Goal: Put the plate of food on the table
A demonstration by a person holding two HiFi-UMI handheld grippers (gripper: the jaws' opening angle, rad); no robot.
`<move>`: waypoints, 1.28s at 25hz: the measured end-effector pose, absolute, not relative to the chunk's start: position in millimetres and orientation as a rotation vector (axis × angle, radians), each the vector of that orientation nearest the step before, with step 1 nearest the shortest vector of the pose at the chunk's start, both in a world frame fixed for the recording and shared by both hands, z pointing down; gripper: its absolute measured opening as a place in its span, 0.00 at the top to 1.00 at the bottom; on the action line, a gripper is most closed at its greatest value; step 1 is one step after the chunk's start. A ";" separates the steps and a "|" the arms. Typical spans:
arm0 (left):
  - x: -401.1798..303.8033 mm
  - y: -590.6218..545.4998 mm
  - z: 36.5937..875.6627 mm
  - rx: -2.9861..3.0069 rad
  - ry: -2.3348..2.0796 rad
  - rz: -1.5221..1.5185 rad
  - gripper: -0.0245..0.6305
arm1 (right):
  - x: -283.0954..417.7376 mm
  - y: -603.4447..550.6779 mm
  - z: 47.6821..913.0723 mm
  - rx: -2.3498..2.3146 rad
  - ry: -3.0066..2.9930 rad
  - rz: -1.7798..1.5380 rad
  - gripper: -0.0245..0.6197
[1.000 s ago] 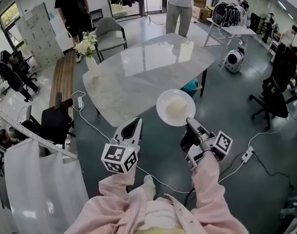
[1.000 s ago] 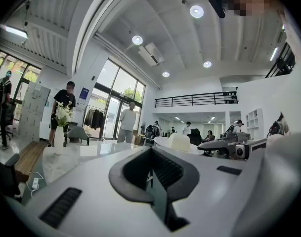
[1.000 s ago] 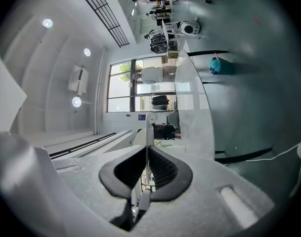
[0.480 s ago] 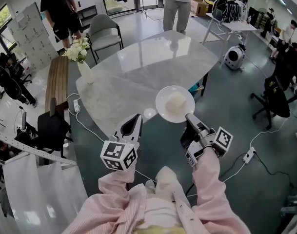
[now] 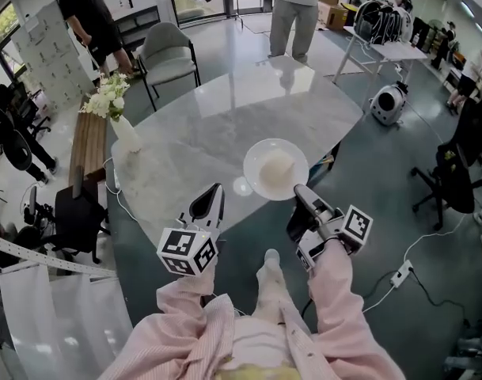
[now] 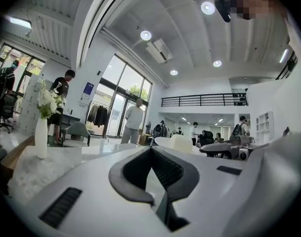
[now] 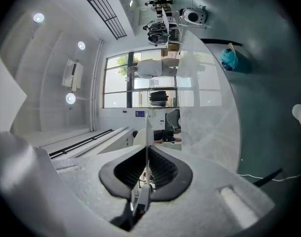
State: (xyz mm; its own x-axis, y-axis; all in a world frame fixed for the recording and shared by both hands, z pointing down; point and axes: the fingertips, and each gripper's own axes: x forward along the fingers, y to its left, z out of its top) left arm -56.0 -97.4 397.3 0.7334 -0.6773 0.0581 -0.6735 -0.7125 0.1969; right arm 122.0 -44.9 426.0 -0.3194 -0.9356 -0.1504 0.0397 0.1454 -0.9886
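A white plate (image 5: 275, 169) carries a pale mound of food (image 5: 277, 165). It hangs level over the near edge of the marble table (image 5: 217, 125). My right gripper (image 5: 298, 191) is shut on the plate's near rim. In the right gripper view that rim (image 7: 147, 132) shows edge-on as a thin white line between the pads. My left gripper (image 5: 213, 197) floats to the left of the plate, shut on nothing, by the table's near edge. The left gripper view looks across the tabletop (image 6: 66, 154) and shows the plate (image 6: 176, 143) off to the right.
A white vase of flowers (image 5: 115, 113) stands at the table's left end. Behind the table are a grey chair (image 5: 168, 50) and two standing people (image 5: 90, 14) (image 5: 294, 6). A wooden bench (image 5: 84, 145) and black chair (image 5: 76, 212) are left. Cables (image 5: 383, 279) cross the floor at right.
The person has walked toward the table. The plate, held over the floor before, now hangs above the table's near edge. Both grippers keep their jaws as before.
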 end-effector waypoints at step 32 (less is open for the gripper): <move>-9.5 -301.2 485.8 2.330 -1.430 0.029 0.96 | 157.7 -314.6 508.2 -0.671 1.706 -1.642 0.93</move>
